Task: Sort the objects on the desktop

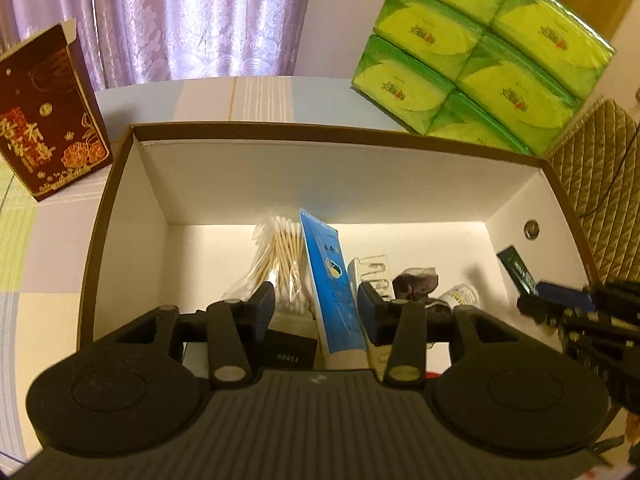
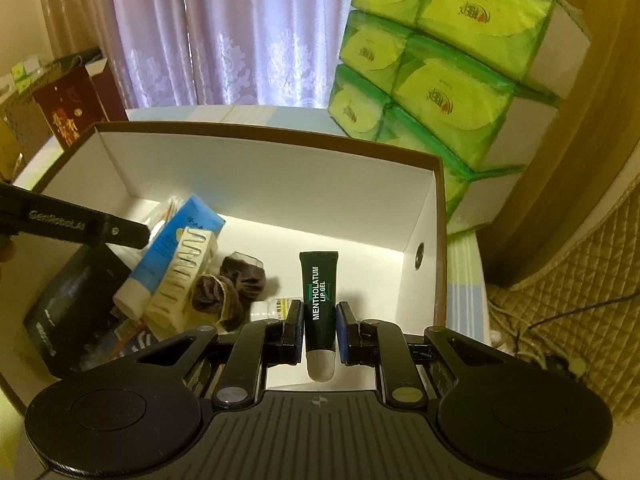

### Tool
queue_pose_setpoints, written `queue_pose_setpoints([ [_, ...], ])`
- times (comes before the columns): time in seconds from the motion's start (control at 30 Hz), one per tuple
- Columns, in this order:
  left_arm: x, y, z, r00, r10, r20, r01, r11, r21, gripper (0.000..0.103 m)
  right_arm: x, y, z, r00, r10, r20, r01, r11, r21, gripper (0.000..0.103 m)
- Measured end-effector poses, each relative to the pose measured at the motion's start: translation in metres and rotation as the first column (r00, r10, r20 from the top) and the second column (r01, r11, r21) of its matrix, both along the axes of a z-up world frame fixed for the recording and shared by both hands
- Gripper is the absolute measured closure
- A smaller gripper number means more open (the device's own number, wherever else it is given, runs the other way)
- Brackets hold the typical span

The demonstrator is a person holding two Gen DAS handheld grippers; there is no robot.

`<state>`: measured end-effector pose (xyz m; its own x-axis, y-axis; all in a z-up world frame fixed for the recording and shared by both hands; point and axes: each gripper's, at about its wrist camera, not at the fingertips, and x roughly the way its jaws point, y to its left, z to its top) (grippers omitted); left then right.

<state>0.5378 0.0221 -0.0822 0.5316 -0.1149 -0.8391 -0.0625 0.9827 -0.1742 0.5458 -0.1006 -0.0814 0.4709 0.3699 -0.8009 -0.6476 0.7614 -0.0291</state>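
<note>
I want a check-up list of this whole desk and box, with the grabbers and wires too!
Surface: table with a pastel checked cloth.
Job's things: open box holds cotton swabs, blue tube, black case, dark bundles; lip gel tube sits between the right gripper's fingers.
Clutter: red carton left of the box; green tissue packs stacked behind it on the right.
Grippers: left gripper open above the box; right gripper around the lip gel tube, slight gaps showing.
Cables: wires beside the table, right.
Surroundings: purple curtain, quilted cushion.
</note>
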Motion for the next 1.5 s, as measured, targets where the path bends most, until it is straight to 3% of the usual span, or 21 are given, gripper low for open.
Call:
queue_pose_setpoints([
  [0.23, -0.009, -0.007, 0.007, 0.999, -0.046, 0.027, 0.044, 0.997, 0.066, 0.044, 0.001, -0.001, -0.002, 0.998, 0.004, 0.07, -0.003, 1.0, -0.028, 0.085],
  [0.3, -0.013, -0.008, 0.01, 0.998, -0.056, 0.039, 0.052, 0.995, 0.09, 0.039, 0.0, -0.005, 0.0, 0.997, 0.005, 0.072, -0.004, 1.0, -0.008, 0.058],
  [0.37, -0.017, -0.008, 0.013, 0.997, -0.062, 0.05, 0.056, 0.993, 0.107, 0.039, -0.007, -0.009, 0.005, 0.997, 0.017, 0.08, -0.019, 0.999, 0.026, 0.042],
  [0.7, -0.04, -0.004, 0.031, 0.993, -0.062, 0.102, 0.047, 0.988, 0.145, 0.026, -0.033, -0.019, 0.013, 1.0, 0.011, 0.026, -0.013, 0.995, 0.095, 0.015],
  [0.97, -0.063, -0.004, 0.047, 0.987, -0.074, 0.142, 0.053, 0.988, 0.142, 0.022, -0.05, -0.024, 0.028, 1.0, -0.028, 0.012, 0.026, 0.986, 0.162, 0.002],
  [1.37, -0.103, 0.007, 0.066, 0.977, -0.063, 0.203, 0.033, 0.988, 0.148, 0.013, -0.074, -0.026, 0.049, 0.996, -0.093, 0.012, 0.088, 0.972, 0.217, 0.002],
  [1.5, -0.116, 0.015, 0.071, 0.973, -0.05, 0.227, 0.016, 0.989, 0.147, 0.006, -0.085, -0.021, 0.055, 0.993, -0.112, 0.031, 0.103, 0.97, 0.219, 0.002],
])
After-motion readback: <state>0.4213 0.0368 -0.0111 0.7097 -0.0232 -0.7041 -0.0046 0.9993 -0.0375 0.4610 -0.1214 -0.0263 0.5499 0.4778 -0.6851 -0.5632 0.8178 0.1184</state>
